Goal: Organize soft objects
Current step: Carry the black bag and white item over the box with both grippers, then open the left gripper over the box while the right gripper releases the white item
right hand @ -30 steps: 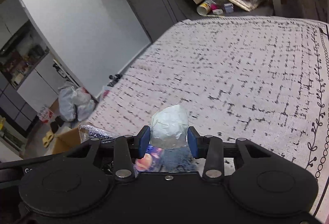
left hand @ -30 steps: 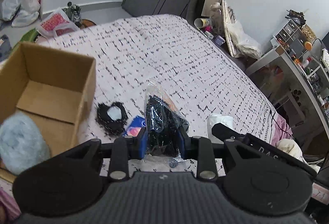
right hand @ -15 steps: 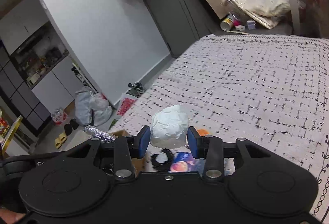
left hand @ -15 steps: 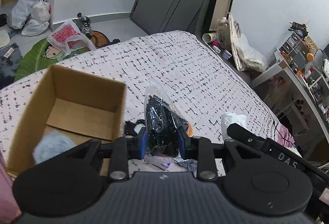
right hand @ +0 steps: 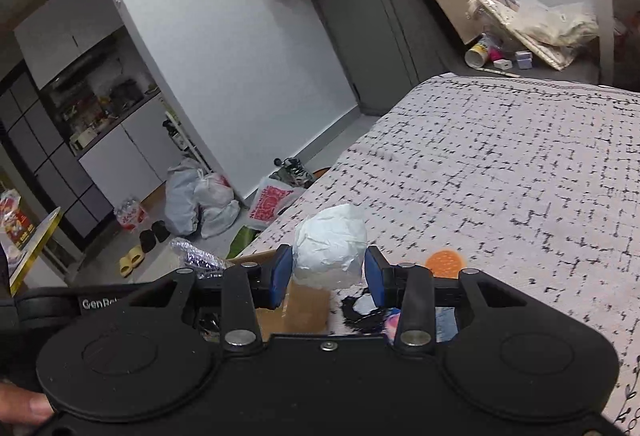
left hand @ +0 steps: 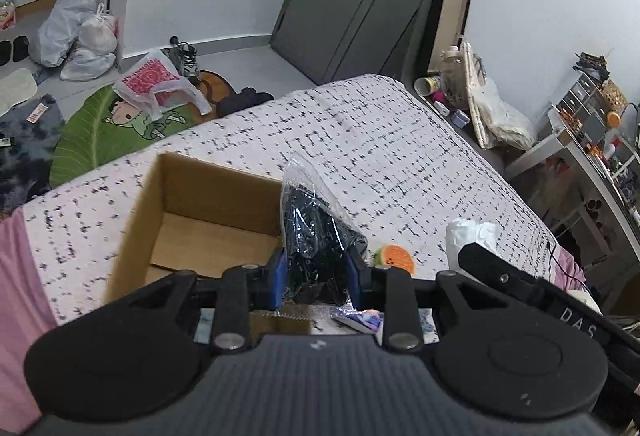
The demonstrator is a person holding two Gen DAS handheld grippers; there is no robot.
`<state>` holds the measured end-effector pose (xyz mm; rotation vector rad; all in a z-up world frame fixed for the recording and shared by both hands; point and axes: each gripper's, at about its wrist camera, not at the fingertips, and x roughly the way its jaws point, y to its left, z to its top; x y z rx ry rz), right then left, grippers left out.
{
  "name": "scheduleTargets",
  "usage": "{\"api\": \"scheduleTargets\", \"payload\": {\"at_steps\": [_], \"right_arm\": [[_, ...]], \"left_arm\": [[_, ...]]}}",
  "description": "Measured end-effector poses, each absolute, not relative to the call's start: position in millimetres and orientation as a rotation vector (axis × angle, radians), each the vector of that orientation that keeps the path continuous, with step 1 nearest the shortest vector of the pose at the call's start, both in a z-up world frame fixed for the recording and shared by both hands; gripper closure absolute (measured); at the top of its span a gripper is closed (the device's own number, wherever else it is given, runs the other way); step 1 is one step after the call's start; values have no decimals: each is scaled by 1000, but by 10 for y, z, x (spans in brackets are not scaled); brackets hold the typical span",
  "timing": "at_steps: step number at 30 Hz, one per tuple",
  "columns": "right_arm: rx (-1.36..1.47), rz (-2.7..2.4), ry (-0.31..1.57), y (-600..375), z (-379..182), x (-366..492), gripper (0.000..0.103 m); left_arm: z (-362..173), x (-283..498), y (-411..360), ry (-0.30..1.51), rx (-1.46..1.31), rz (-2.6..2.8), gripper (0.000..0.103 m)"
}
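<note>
Plastic bag (left hand: 316, 224) and white bundle (right hand: 330, 248), each clamped between jaws, may slip before reaching the box (left hand: 192, 212).

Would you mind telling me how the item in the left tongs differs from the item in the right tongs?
The left tongs hold a clear plastic bag of dark contents, while the right tongs hold a white crumpled bundle. The bag is glossy, see-through and tapers to a point; the bundle is matte, opaque and rounded. The bag hangs beside the open cardboard box; the bundle sits over the bedspread. Both are pinched between blue pads and lifted off the bed.
</note>
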<state>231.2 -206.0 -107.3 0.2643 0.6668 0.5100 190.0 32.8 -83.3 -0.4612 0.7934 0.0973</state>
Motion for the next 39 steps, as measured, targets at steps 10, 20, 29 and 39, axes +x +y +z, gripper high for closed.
{"api": "scheduleTargets", "payload": {"at_steps": [10, 20, 29, 39], "right_arm": [[227, 595, 687, -1666, -1072, 2167, 64], [201, 623, 726, -1435, -1156, 2152, 64], [171, 629, 765, -1262, -1267, 2147, 64], [152, 636, 838, -1140, -1406, 2157, 54]], "left_arm": [[-838, 1784, 711, 800, -458, 167, 74], [-967, 1741, 1022, 825, -485, 228, 74], [-1062, 1783, 1189, 831, -539, 253, 64], [-1016, 1796, 1229, 830, -537, 276, 51]]}}
